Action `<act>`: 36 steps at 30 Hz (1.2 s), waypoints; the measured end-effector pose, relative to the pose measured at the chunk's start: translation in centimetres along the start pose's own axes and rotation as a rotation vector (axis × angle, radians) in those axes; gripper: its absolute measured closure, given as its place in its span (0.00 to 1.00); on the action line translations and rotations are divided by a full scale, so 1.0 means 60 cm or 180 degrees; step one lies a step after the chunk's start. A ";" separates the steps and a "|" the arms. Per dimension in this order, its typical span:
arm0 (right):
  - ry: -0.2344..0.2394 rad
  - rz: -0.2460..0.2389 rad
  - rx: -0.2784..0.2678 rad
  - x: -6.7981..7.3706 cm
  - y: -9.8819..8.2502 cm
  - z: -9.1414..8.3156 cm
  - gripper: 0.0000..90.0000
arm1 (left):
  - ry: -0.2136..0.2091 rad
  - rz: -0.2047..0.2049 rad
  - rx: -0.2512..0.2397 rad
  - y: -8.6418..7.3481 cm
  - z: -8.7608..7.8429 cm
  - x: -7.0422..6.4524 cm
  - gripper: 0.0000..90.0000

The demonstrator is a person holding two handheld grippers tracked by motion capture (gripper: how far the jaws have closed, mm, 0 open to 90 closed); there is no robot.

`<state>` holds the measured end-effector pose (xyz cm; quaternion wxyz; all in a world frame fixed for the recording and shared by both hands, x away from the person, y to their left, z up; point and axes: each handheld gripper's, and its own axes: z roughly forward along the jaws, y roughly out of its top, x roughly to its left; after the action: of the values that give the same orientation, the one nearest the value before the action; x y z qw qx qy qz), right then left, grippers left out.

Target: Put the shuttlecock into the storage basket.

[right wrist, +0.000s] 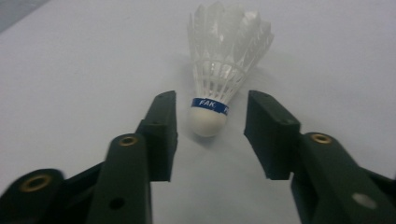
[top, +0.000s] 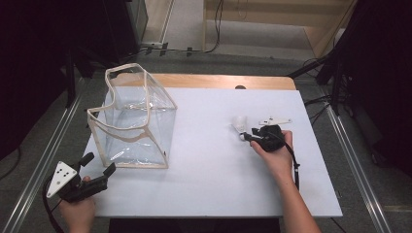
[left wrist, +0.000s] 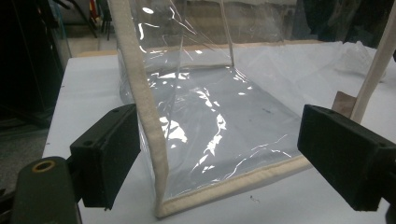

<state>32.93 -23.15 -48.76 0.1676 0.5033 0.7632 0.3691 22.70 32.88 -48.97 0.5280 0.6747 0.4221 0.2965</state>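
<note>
On the white table (top: 209,184), shuttlecock (right wrist: 223,70) between the right gripper's (right wrist: 211,128) parted, untouching jaws.

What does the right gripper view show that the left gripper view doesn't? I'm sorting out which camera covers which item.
Right gripper view: a white feathered shuttlecock with a blue band and rounded white cork tip lies on the table, its tip pointing between the right gripper's open jaws, untouched.

Left gripper view: a clear plastic bag with beige fabric edging stands just ahead of the left gripper's open jaws, which bracket its near bottom edge without pressing it.

Both: the white tabletop and a pair of black jaws standing apart.
</note>
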 end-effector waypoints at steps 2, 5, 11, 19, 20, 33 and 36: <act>-0.0062 0.0083 -0.0018 0.004 0.002 -0.001 0.31 | 0.0000 0.0000 0.0001 0.000 0.000 0.000 0.15; -0.0007 0.0113 0.0099 0.013 0.010 0.013 0.06 | -0.0004 0.0007 0.0001 0.000 0.000 0.000 0.15; -0.0119 -0.0024 0.0319 0.026 0.012 0.047 0.24 | 0.0001 -0.0004 -0.0003 0.000 0.000 0.000 0.15; -0.0202 -0.0093 0.0413 0.025 0.009 0.065 0.57 | -0.0001 -0.0006 -0.0006 0.000 -0.001 0.001 0.15; -0.0193 -0.0108 0.0424 0.027 0.009 0.067 0.60 | -0.0002 -0.0007 -0.0006 0.000 -0.001 0.001 0.15; -0.0110 -0.0059 0.0105 0.039 0.026 0.037 0.70 | -0.0001 -0.0006 -0.0005 0.000 0.000 0.001 0.15; -0.0096 -0.0067 0.0077 0.043 0.029 0.031 0.70 | -0.0004 -0.0009 -0.0006 0.000 -0.001 0.001 0.15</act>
<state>34.11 -19.70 -48.43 0.1769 0.5027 0.7702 0.3503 22.71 32.95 -48.96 0.5294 0.6737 0.4224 0.2958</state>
